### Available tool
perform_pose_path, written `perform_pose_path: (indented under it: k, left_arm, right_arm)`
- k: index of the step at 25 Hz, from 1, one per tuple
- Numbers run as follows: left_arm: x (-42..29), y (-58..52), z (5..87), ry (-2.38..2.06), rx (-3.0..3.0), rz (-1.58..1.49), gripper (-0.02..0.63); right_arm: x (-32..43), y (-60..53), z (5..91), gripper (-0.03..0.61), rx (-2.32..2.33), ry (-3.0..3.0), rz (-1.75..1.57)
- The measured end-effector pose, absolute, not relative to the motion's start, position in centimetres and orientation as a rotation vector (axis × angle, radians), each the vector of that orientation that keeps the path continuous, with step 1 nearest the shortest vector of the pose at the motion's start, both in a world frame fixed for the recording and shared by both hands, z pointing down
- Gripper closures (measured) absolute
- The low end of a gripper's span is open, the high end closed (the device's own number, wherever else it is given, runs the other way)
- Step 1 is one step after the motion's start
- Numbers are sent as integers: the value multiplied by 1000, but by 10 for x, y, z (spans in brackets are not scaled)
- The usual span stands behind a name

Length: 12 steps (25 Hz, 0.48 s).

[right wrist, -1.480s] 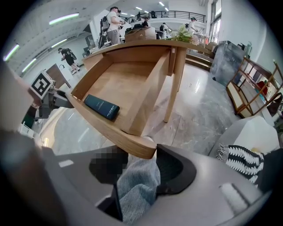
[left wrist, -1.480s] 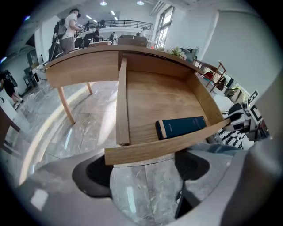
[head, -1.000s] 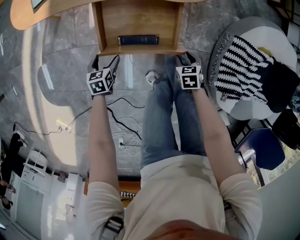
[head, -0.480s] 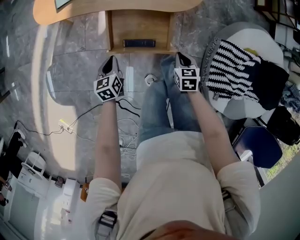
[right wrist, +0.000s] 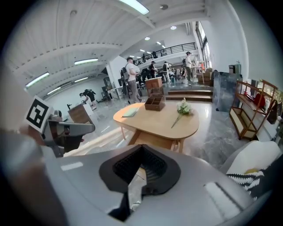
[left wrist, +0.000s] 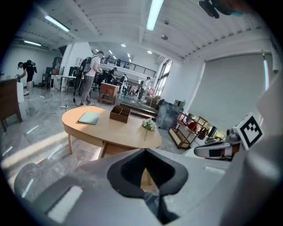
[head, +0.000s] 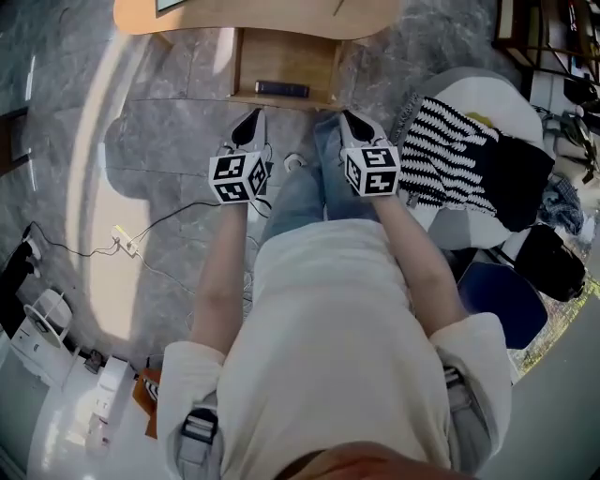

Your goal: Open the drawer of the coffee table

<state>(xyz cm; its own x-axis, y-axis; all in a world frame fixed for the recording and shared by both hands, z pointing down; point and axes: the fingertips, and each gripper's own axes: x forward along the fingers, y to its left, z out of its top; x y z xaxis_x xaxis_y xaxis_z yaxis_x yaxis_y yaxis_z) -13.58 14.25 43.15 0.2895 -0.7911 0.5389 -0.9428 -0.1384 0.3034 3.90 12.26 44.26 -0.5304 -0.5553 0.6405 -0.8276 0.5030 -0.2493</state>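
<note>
In the head view the oval wooden coffee table [head: 253, 14] lies at the top, and its drawer [head: 253, 66] stands pulled out toward me with a dark flat object [head: 281, 89] inside. My left gripper [head: 249, 124] and right gripper [head: 351, 120] hover side by side, lifted off the drawer's front. Each is shut with nothing between its jaws. The left gripper view looks over the shut left gripper [left wrist: 145, 151] at the table [left wrist: 110, 130]. Above the shut right gripper [right wrist: 142, 146], the right gripper view shows the same table [right wrist: 163, 121].
On the tabletop lie a green book [left wrist: 89, 118], a wooden box [left wrist: 120, 113] and a flower sprig [left wrist: 148, 125]. A white round seat with a striped cloth [head: 478, 131] stands right of me. Cables [head: 127, 246] trail on the floor at left. People [left wrist: 90, 77] stand far behind.
Both grippers have lifted up and away from the drawer's front, and their jaws went from open to shut. The person has risen, so the table looks smaller and farther.
</note>
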Motion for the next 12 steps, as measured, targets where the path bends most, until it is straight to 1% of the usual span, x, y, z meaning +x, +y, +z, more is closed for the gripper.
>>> perform_pose_path:
  k: [6,12]
  left_arm:
    - [-120,172,367,-1565,1943,250,614]
    - [-111,203,318,-1593,1921,160,614]
  right_arm:
    - [31,137,370,577,1081,-2395,714]
    - [25,155,316,577,1018,-2505,701]
